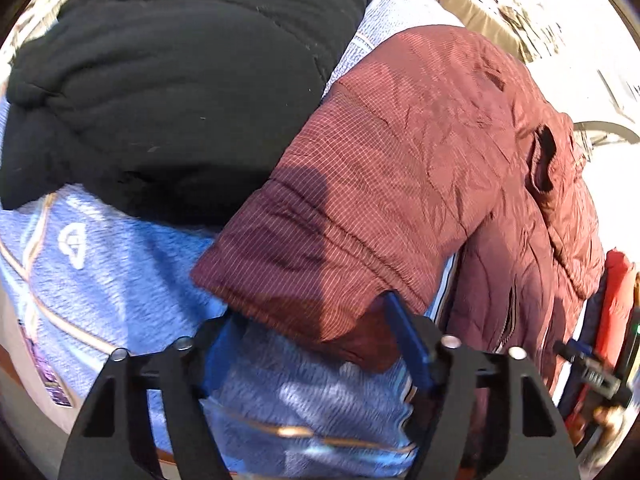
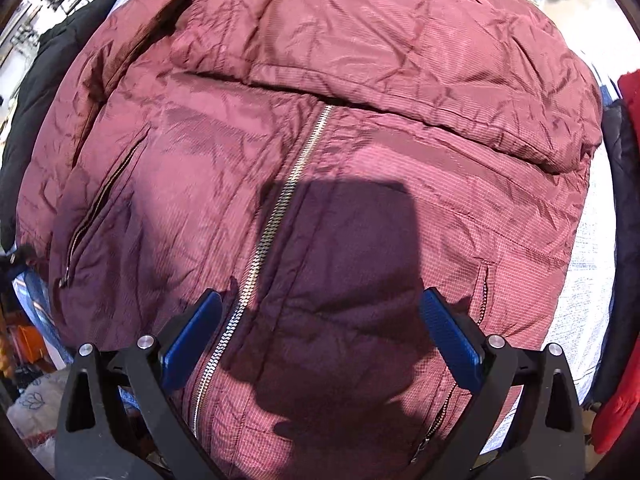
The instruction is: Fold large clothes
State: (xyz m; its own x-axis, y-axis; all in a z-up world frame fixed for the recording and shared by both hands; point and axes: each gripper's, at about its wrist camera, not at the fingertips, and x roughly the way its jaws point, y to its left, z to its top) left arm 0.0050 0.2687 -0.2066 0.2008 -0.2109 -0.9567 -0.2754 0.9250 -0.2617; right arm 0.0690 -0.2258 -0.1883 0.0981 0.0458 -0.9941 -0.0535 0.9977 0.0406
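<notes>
The maroon jacket (image 2: 320,140) lies front-up on a blue blanket (image 1: 120,280), its zipper (image 2: 280,208) running lengthwise away from the right tool (image 2: 320,332), whose jaws hang apart above it. The left tool (image 1: 316,344), half open, straddles the sleeve cuff (image 1: 304,280).

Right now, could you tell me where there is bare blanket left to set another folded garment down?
One free patch: blue blanket below the black coat, left of the maroon jacket sleeve. A pale strip runs between the jacket's body and the red garment. Elsewhere, garments crowd the surface.
</notes>
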